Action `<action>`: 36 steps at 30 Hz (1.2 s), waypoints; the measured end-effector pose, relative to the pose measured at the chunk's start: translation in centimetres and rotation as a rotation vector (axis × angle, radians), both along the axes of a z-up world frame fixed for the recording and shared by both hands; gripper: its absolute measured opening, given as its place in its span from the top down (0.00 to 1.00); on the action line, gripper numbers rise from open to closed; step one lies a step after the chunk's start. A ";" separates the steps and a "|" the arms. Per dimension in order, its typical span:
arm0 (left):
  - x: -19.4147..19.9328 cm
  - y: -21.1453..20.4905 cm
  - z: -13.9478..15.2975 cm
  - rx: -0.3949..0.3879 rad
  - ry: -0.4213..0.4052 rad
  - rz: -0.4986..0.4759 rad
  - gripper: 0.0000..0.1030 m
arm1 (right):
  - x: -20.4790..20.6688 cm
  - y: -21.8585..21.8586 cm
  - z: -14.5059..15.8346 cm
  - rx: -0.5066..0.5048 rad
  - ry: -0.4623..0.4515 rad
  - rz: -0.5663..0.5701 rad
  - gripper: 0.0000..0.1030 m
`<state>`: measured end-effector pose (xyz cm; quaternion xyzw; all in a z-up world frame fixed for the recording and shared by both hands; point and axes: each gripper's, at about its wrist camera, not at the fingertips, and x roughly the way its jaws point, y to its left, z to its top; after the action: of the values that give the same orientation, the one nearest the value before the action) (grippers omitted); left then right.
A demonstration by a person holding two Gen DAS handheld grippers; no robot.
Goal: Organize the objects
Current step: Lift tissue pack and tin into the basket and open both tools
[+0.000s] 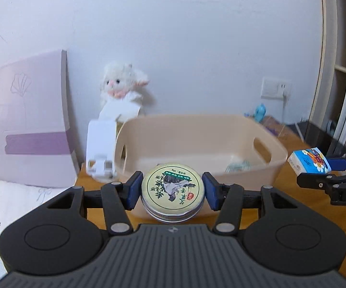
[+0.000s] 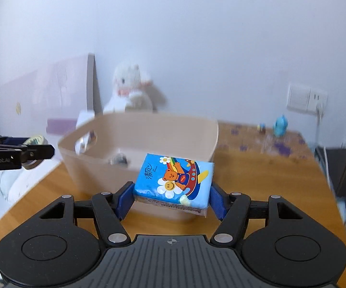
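My left gripper (image 1: pixel 172 190) is shut on a round metal tin (image 1: pixel 172 190) with a yellow printed lid, held just in front of the beige plastic bin (image 1: pixel 197 129). My right gripper (image 2: pixel 171 198) is shut on a blue tissue pack (image 2: pixel 174 180) with a cartoon bear, held before the bin's near wall (image 2: pixel 96 170). The tissue pack also shows in the left wrist view (image 1: pixel 309 161), right of the bin. The tin also shows in the right wrist view (image 2: pixel 34 141), left of the bin. Small items lie inside the bin (image 1: pixel 239 165).
The bin stands on a wooden table (image 2: pixel 257 180). A white plush toy (image 1: pixel 122 86) and a white stand (image 1: pixel 100 148) sit behind the bin's left end. A blue figurine (image 2: pixel 280 126) stands at the back right. A bed (image 1: pixel 12 206) lies to the left.
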<state>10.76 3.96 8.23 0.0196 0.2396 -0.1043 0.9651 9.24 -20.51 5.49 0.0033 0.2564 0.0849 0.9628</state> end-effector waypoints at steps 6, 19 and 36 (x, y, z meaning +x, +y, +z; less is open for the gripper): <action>2.4 -1.6 2.4 0.032 -0.052 0.009 0.46 | 1.6 0.1 3.1 0.002 -0.088 0.011 0.39; 11.2 -4.1 2.2 0.109 0.006 0.083 0.46 | 8.9 3.2 3.3 -0.041 -0.063 0.016 0.39; 16.2 -5.8 -4.3 0.231 0.306 0.084 0.45 | 14.3 6.0 -3.5 -0.190 0.206 0.060 0.31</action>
<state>26.93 -1.84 3.97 0.1043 0.3943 -0.0375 0.9123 23.55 -14.47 2.01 -0.0867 0.3609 0.0881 0.9244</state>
